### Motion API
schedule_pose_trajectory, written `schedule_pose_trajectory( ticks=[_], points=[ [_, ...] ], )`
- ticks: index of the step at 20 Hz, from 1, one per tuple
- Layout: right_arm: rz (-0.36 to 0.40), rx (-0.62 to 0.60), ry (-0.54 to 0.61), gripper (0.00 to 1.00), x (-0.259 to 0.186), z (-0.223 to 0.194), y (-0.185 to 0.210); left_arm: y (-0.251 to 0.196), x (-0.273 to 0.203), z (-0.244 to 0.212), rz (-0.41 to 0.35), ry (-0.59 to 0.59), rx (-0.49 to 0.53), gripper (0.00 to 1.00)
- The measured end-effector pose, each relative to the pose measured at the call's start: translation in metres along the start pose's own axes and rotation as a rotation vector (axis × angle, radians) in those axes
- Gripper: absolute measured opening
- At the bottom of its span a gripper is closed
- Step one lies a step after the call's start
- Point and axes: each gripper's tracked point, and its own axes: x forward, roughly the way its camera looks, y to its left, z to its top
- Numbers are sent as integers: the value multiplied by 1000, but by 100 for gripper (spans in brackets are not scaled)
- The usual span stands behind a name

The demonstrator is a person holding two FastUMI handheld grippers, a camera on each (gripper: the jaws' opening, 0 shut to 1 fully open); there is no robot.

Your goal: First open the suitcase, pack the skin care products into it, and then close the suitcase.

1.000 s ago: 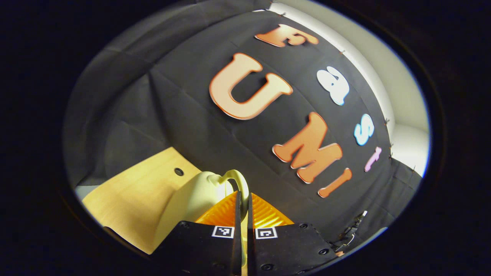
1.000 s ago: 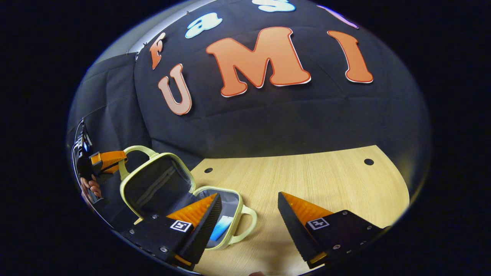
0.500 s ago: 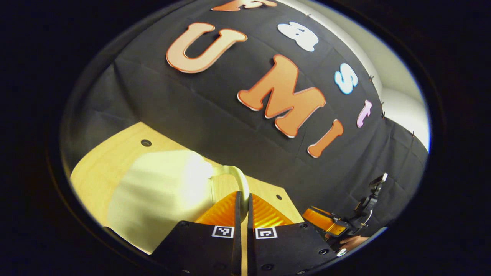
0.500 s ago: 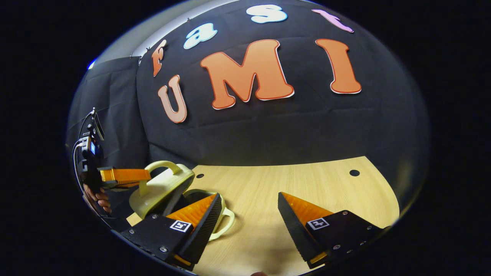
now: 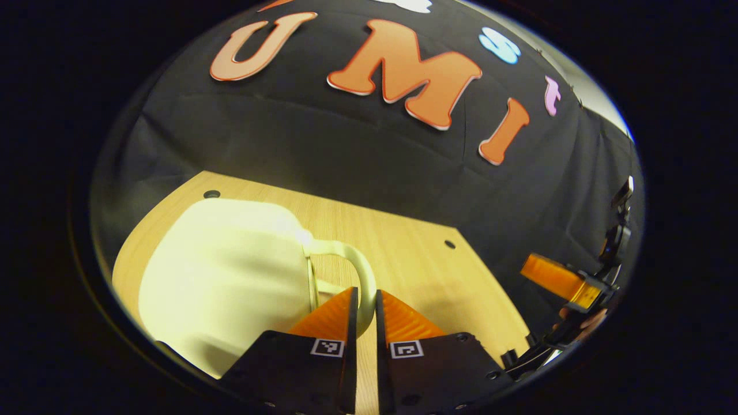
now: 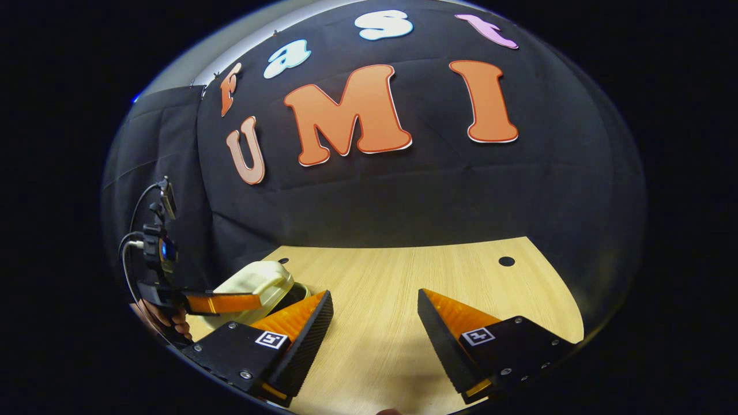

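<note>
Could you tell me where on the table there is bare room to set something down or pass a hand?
The table is bare from the suitcase across to its far right edge, beneath the right tongs. The near left corner is crowded: suitcase, and left tongs shut on its handle.

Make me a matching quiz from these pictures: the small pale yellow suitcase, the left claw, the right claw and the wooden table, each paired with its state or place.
Things:
1. small pale yellow suitcase
2. left claw
3. right claw
4. light wooden table

States:
A. open, holding nothing
B. lid down, lying on the table
C. shut on the suitcase's looped handle
D. has small round holes near its far edge

Pairs: 1-B, 2-C, 3-A, 4-D
</note>
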Motion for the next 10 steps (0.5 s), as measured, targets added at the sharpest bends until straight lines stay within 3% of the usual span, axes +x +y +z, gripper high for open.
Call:
schedule_pose_trajectory(
  ticks=[2,4,5,6,7,8,10],
  points=[
    [-13,-8,-8,94,-3,1,-9,-18,6,-15,-10,14,14,21],
    [-23,-13,-20,94,-7,4,-15,-29,8,-17,-9,-2,29,16],
    [-28,-17,-30,94,-10,7,-18,-34,4,-15,-1,-8,51,28],
    [-29,-21,-42,94,-11,12,-18,-39,2,-9,10,-27,80,29],
    [-39,-26,-61,94,-14,17,-21,-45,-4,3,20,-65,109,54],
    [-46,-32,-88,94,-18,25,-22,-56,-6,17,23,-112,138,58],
    [-62,-53,-151,94,-25,44,-23,-74,-19,52,49,-218,205,75]
  ],
)
